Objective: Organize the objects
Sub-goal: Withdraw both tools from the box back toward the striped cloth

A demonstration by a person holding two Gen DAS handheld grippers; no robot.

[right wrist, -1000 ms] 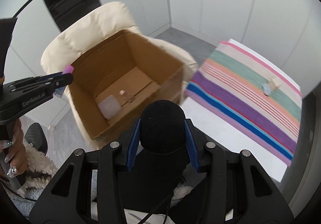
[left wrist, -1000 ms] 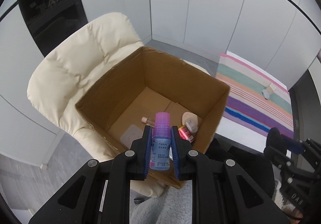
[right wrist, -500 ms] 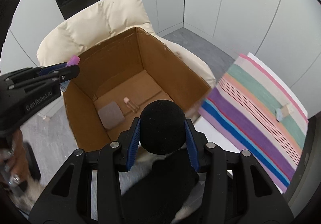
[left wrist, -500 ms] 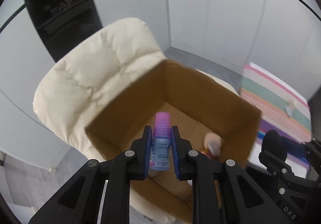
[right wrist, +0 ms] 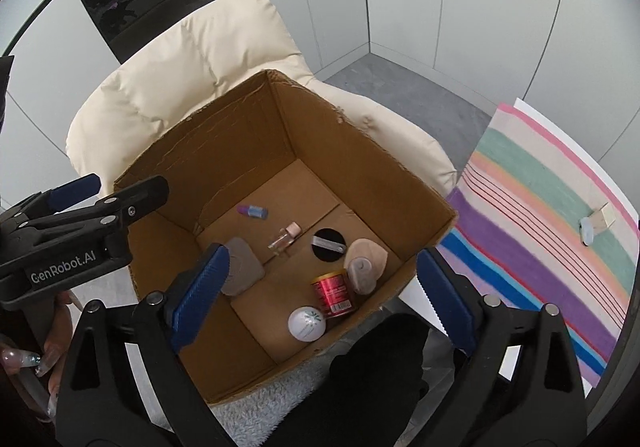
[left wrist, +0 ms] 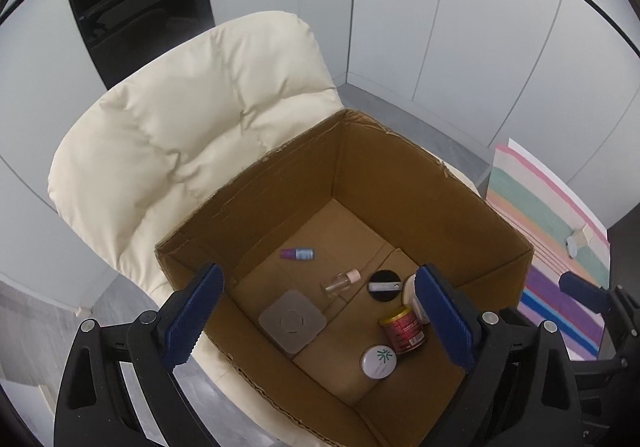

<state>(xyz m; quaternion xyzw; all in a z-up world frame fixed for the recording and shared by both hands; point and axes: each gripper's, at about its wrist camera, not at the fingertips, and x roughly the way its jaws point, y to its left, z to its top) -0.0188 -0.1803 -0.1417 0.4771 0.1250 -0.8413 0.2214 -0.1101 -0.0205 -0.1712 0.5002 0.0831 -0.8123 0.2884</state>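
Note:
An open cardboard box sits on a cream chair. My left gripper hangs over it, its jaws opening with nothing between them. The purple-capped bottle lies on the box floor. My right gripper is also above the box, jaws opening and empty. The black round puff lies inside. Around them lie a clear pink-capped bottle, a grey square compact, a red can, a white jar and a beige compact.
The cream padded chair rises behind the box. A striped cloth lies to the right with small items on it. A hand holds the left gripper. Dark clothing is below.
Both grippers moved in over the box and opened wide. The purple-capped bottle left my left jaws and the black puff left my right jaws; both now lie in the box.

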